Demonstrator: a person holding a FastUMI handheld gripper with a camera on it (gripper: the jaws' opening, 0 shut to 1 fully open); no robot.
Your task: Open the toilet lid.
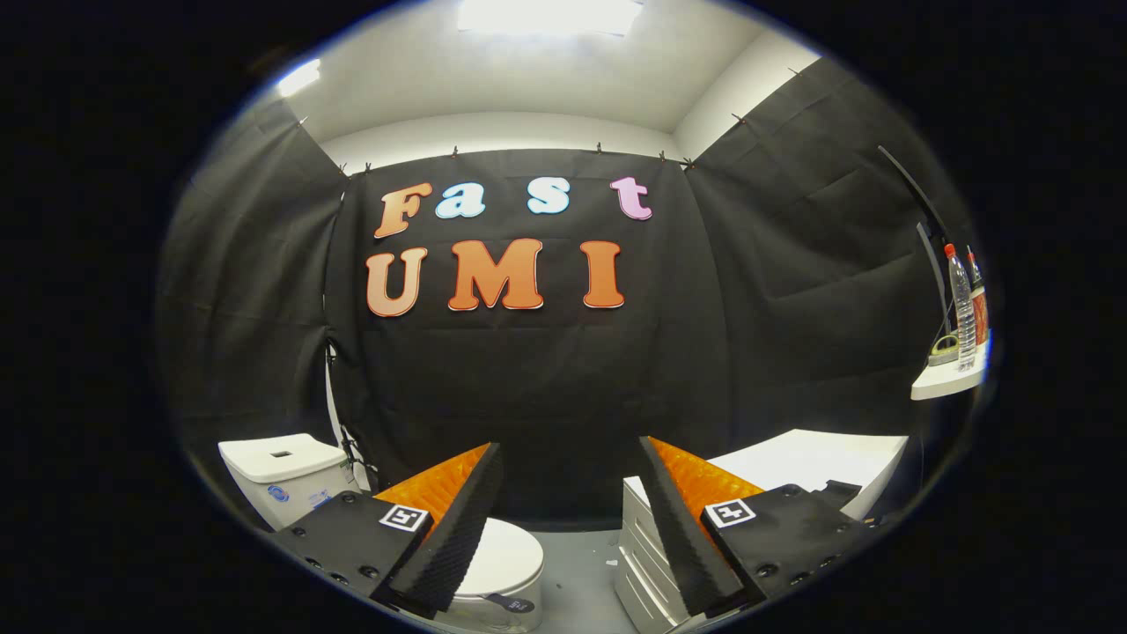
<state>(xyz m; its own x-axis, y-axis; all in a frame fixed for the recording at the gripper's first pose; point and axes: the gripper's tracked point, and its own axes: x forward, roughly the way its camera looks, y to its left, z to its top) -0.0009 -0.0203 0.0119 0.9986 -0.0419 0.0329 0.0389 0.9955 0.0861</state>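
Note:
A white toilet stands low on the left, against the black cloth wall. Its tank point(280, 475) rises behind my left finger. The lid point(506, 555) lies flat and closed on the bowl, and my left finger point(449, 519) covers part of it. My gripper point(570, 458) is open, well above the toilet, with nothing between its fingers. The toilet lies below and to the left of the fingertips.
A white drawer cabinet point(797, 462) stands to the right, partly behind my right finger point(682, 519). A small white shelf point(946, 380) on the right wall carries two bottles point(962, 308). Grey floor point(577, 577) shows between toilet and cabinet.

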